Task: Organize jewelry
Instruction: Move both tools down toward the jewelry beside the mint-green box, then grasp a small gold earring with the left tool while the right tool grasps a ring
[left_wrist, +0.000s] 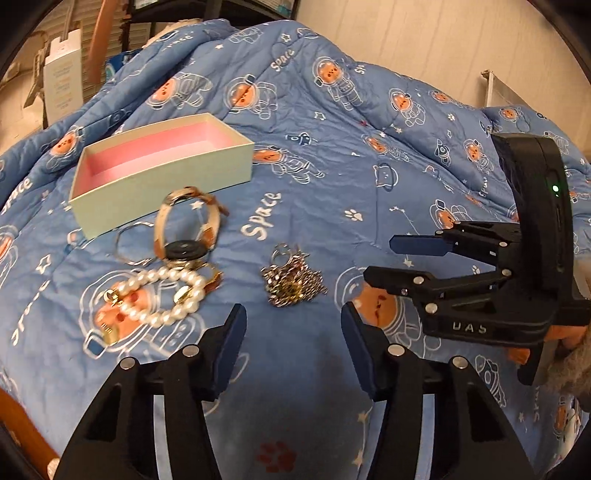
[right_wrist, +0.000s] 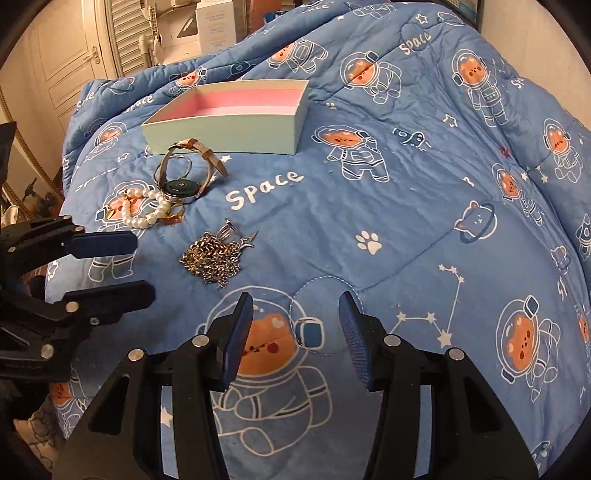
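An open white box with a pink lining (left_wrist: 162, 158) (right_wrist: 229, 114) lies on the blue quilt. In front of it are a watch with a tan strap (left_wrist: 188, 225) (right_wrist: 184, 170), a thin hexagonal bangle (left_wrist: 131, 242), a pearl bracelet (left_wrist: 166, 295) (right_wrist: 144, 210) and a heap of silver chain (left_wrist: 291, 280) (right_wrist: 214, 254). My left gripper (left_wrist: 293, 332) (right_wrist: 129, 264) is open and empty, just short of the chain. My right gripper (right_wrist: 295, 328) (left_wrist: 380, 258) is open and empty, right of the chain.
The blue space-print quilt (right_wrist: 406, 221) covers the whole bed, rumpled at the back. Cartons (left_wrist: 62, 74) and shelving stand behind on the left. A white door (right_wrist: 62, 66) shows in the right wrist view. A wooden bed edge (left_wrist: 22, 424) is at lower left.
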